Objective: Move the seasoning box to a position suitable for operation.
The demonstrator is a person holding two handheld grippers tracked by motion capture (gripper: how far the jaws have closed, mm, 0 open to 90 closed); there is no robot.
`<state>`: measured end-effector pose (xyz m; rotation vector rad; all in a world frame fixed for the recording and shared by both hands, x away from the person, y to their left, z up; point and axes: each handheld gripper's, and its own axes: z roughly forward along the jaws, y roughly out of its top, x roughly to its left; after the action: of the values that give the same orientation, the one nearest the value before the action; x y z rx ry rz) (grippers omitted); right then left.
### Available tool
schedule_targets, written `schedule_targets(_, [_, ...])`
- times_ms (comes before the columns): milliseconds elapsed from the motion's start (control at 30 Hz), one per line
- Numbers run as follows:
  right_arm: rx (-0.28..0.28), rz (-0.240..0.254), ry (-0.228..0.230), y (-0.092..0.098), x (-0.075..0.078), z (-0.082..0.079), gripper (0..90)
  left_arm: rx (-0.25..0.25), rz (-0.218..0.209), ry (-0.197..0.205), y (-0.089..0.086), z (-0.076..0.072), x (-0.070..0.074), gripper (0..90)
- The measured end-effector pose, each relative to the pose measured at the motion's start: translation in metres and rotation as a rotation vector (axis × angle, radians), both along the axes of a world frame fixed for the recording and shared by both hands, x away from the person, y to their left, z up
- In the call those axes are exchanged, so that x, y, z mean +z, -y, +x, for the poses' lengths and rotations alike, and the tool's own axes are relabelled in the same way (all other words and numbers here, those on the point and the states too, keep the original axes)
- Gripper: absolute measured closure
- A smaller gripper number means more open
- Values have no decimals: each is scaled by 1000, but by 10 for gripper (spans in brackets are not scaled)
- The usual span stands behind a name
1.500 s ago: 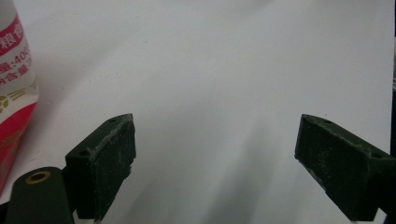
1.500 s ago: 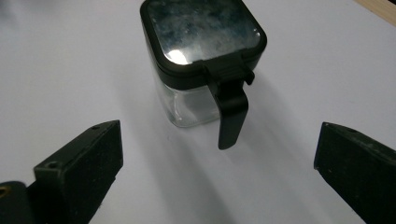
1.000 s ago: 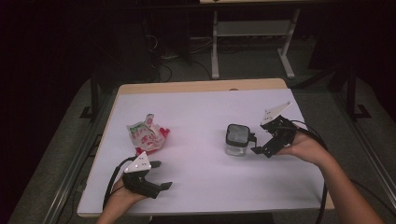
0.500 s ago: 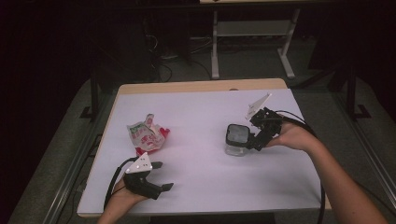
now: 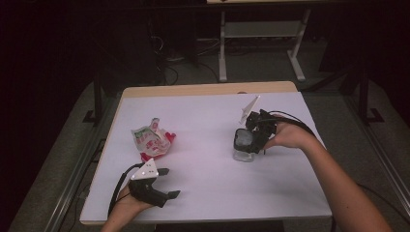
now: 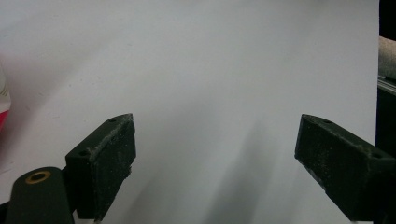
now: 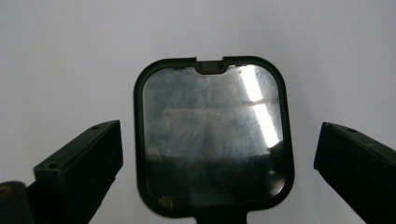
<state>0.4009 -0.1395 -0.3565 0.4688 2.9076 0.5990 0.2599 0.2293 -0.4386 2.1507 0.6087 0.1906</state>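
The right gripper, jaws apart, straddles the clear lidded container near the table's right edge. Probably rigid, light and slick; gripping its flat opposite sides seems safest.

Tables: one, a white-topped table with a pale wooden edge along its far side.
Containers: one, a small clear container with a square black-rimmed lid, standing on the right half of the table.
Wrappers: one, a crumpled red, white and green snack wrapper on the left half.
Grippers: two, the left gripper near the front edge and the right gripper at the container.
Jaws: four, two black ones on each gripper.
Grey three-cornered plates: two, one atop each gripper.
Forearms: two, coming in from the bottom.
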Motion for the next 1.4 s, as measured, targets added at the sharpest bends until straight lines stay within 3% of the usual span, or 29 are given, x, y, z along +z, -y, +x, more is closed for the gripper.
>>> schedule_targets(200, [5,-10,-31,-6,-6,6,9,-3,-1,-1,0,0,0,122])
schedule_targets(400, [23,-48,-59,-17,-15,10,9,-8,4,-2,1,0,0,122])
schedule_targets(767, [40,-111,-91,-20,-27,14,14,-24,10,-5,3,-1,-1,122])
schedule_targets(1033, [60,-147,-106,-23,-33,15,129,-34,12,-8,4,-1,-2,122])
schedule_targets(1400, [86,-135,-108,-21,-33,15,148,-42,14,-16,5,0,-4,122])
